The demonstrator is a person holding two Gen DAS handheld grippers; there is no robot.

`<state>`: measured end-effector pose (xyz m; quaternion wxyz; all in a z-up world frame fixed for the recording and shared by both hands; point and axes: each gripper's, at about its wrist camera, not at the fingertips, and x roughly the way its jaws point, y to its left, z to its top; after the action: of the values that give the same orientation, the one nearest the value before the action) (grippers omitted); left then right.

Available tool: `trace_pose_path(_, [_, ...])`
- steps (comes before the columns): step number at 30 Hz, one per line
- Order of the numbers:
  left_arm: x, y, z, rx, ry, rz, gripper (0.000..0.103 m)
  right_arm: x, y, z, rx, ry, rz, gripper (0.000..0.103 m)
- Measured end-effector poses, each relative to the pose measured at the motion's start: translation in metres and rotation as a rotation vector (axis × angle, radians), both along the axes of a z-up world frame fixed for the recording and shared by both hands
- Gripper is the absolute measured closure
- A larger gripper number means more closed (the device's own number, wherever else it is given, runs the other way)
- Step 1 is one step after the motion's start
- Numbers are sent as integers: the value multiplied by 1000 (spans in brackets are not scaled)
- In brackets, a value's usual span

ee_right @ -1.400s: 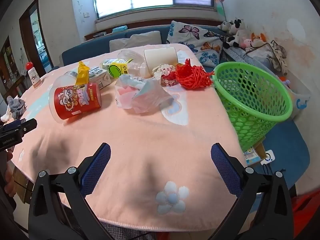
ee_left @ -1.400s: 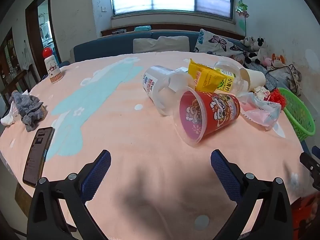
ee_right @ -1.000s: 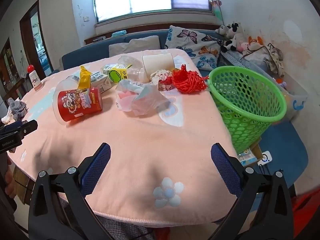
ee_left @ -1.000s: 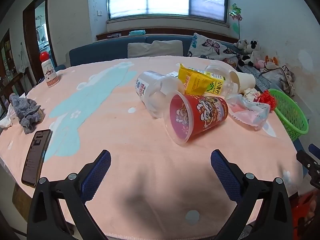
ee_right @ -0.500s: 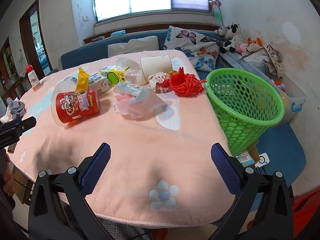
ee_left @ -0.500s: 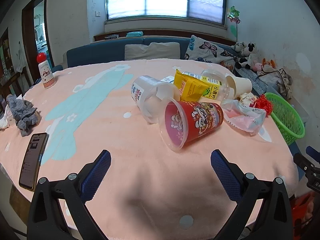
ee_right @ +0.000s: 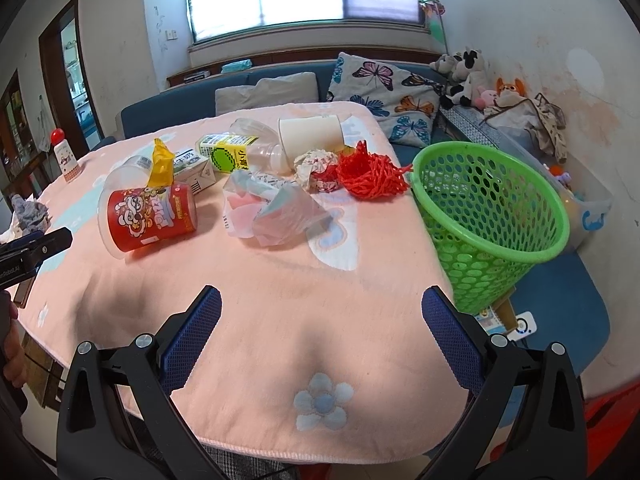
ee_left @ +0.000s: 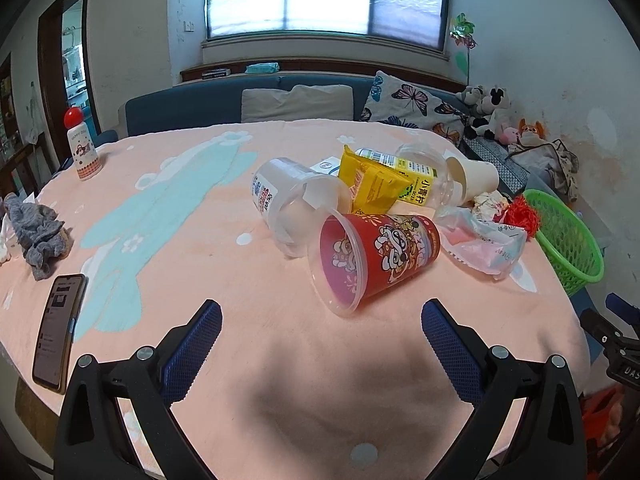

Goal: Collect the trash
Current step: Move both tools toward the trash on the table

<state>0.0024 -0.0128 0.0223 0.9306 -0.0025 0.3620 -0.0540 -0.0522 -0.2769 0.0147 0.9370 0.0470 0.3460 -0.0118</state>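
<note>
A heap of trash lies on the far half of the worktop (ee_left: 280, 360), which is covered by a pink cloth: a red cup (ee_left: 376, 258) on its side with its mouth toward the left claw, a clear plastic cup (ee_left: 292, 204) lying against it, a yellow wrapper (ee_left: 370, 184) and a juice carton (ee_left: 412, 186) behind, then a white paper cup (ee_left: 474, 176), a crumpled plastic bag (ee_left: 484, 244), a paper ball (ee_right: 316, 168) and a red net (ee_right: 370, 176). The green basket (ee_right: 492, 216) stands beside the worktop's right edge, near the net and apart from the cups. The left claw (ee_left: 320, 336) hovers above bare cloth short of the red cup, its jaws spread wide and holding nothing. The right claw (ee_right: 320, 334) is likewise wide apart and empty, over the near edge of the worktop, well apart from the plastic bag. Only the left view shows a phone (ee_left: 58, 334) and a grey rag (ee_left: 38, 234) at the worktop's left side; a small bottle with a red cap (ee_left: 82, 148) stands at the far left. The right view alone shows the basket's full depth and a blue seat (ee_right: 560, 320) beneath it, and catches the left claw's tip at its left edge.
</note>
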Motion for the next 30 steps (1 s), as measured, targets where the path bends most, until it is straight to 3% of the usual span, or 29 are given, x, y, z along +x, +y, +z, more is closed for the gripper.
trace_pose_path(30, [34, -15, 11, -8, 16, -33, 6, 31, -5, 20, -3, -23, 25, 4])
